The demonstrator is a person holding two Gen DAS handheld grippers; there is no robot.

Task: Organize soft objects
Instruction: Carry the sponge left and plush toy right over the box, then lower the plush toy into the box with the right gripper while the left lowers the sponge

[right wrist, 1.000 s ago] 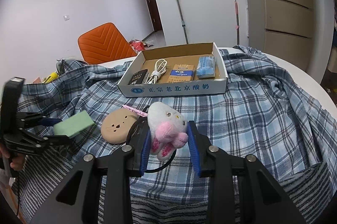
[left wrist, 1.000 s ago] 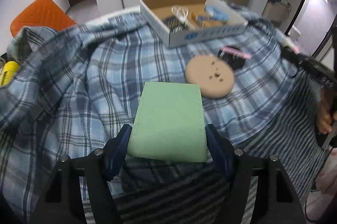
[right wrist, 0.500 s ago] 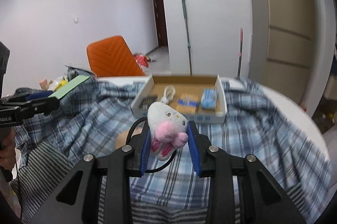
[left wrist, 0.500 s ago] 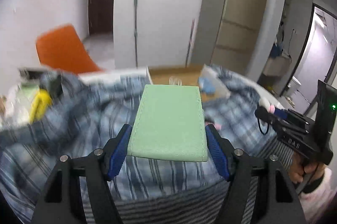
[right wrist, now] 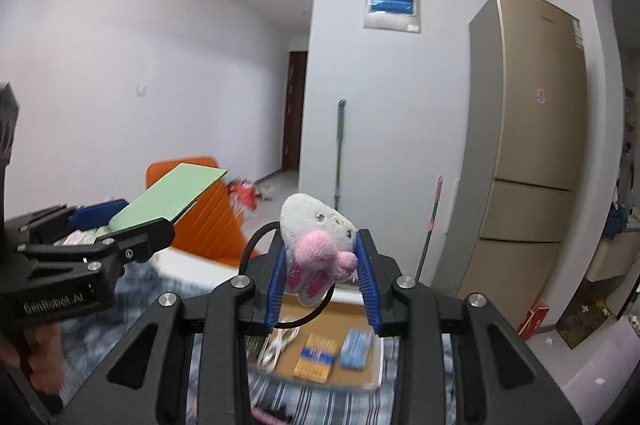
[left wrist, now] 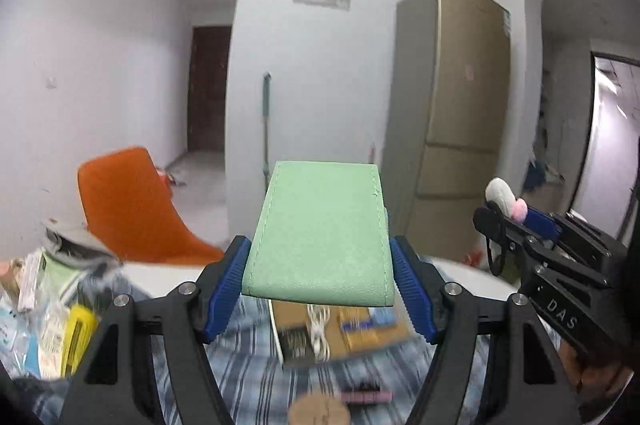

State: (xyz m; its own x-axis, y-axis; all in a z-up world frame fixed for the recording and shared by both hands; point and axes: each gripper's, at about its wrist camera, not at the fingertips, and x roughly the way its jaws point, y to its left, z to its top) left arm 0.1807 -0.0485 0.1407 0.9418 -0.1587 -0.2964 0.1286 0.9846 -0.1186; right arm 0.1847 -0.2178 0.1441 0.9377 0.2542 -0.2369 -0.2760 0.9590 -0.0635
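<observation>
Left wrist view: left gripper (left wrist: 320, 289) is clamped w/ both blue ribbed pads on the long edges of a flat mint-green faux-leather pouch (left wrist: 320, 237). The pouch sticks out fwd past the fingertips and lies roughly level. Side grip makes sense: it's thin and floppy, so pinching across the width keeps it flat instead of letting it fold. It's up in the air, over the open shallow cardboard box (left wrist: 336, 329), which sits on the blue plaid cloth (left wrist: 248, 373) covering the table. Box holds a white coiled cable, a dark item and a couple of packets, blurred. A round tan disc-shaped thing (left wrist: 318, 413) lies on the cloth at the bottom edge; can't tell more. At right, the right gripper (left wrist: 506, 215) is held at about the same height.

Right wrist view: right gripper (right wrist: 322, 273) is closed on a small grey-white plush toy w/ pink snout (right wrist: 316, 245), squeezed at its sides, head poking up above the pads. A black loop hangs from it. Soft body compresses, hence narrow jaws. Toy is in the air above the same box (right wrist: 316, 349). Left gripper (right wrist: 116, 225) w/ green pouch (right wrist: 168, 197) shows at left; orange chair (right wrist: 208, 217) behind.

Judgement: both items are mid-carry; box looks a likely drop spot, not certain.
</observation>
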